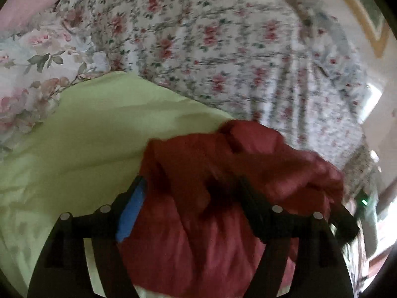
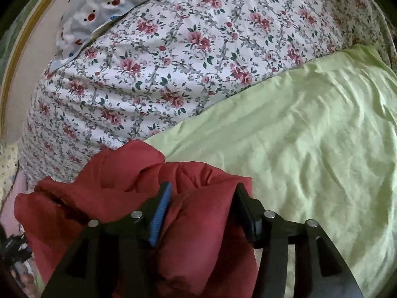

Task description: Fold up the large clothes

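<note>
Red garment (image 2: 139,198) lies bunched on a bed's green sheet (image 2: 310,149), between the parted jaws of the left tool (image 1: 191,196) and the right tool (image 2: 202,198), neither visibly pinching it. Beyond, a floral quilt (image 2: 173,62) covers the bed.

Rumpled red garment (image 2: 139,186), perhaps padded, bunched on the pale green sheet (image 2: 310,129)

Red garment (image 1: 223,173) blurred, cut off at the bottom edge.
</note>
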A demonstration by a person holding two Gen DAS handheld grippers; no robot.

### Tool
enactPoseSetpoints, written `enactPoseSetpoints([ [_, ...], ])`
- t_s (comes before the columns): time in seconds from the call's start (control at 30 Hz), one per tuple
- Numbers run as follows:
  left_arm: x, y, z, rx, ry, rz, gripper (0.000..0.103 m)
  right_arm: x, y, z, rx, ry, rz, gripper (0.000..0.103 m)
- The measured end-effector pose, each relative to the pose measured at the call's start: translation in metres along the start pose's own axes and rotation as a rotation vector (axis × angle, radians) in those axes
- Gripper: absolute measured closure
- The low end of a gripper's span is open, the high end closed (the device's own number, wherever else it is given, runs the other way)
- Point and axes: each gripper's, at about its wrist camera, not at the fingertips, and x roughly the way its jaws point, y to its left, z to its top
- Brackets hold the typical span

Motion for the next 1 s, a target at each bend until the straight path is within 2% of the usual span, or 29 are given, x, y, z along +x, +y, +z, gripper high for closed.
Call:
enactPoseSetpoints([
  [0.07, -0.010, -0.015, -0.017, 0.030, 0.020, -0.074, 0.029, -0.001, 0.002, 0.000, -0.006, -0.002, -0.008, 0.050],
  [0.2, 0.001, -0.063, -0.060, 0.152, 0.124, -0.154, 0.029, -0.003, 0.007, 0.001, -0.026, -0.006, -0.023, 0.049],
  [0.37, 0.027, -0.105, -0.098, 0.271, 0.158, -0.050, 0.029, -0.015, 0.016, 0.004, -0.052, -0.029, -0.033, 0.048],
  [0.47, 0.048, -0.104, -0.099, 0.274, 0.157, 0.012, 0.029, -0.026, 0.023, 0.008, -0.058, -0.037, -0.024, 0.044],
  [0.53, 0.061, -0.100, -0.094, 0.258, 0.156, 0.031, 0.029, -0.039, 0.028, 0.011, -0.063, -0.055, -0.008, 0.037],
  [0.63, 0.071, -0.101, -0.089, 0.270, 0.143, 0.064, 0.029, -0.075, 0.046, 0.011, -0.124, -0.121, 0.015, 0.031],
  [0.7, 0.077, -0.103, -0.083, 0.284, 0.136, 0.091, 0.028, -0.091, 0.059, 0.009, -0.176, -0.124, 0.049, 0.027],
  [0.77, 0.084, -0.103, -0.078, 0.284, 0.138, 0.105, 0.028, -0.100, 0.080, -0.001, -0.267, -0.065, 0.109, 0.026],
  [0.87, 0.093, -0.103, -0.072, 0.278, 0.145, 0.116, 0.026, -0.081, 0.104, -0.020, -0.375, 0.090, 0.163, 0.023],
  [1.0, 0.101, -0.102, -0.067, 0.283, 0.155, 0.126, 0.023, -0.037, 0.109, -0.042, -0.404, 0.234, 0.108, 0.023],
])
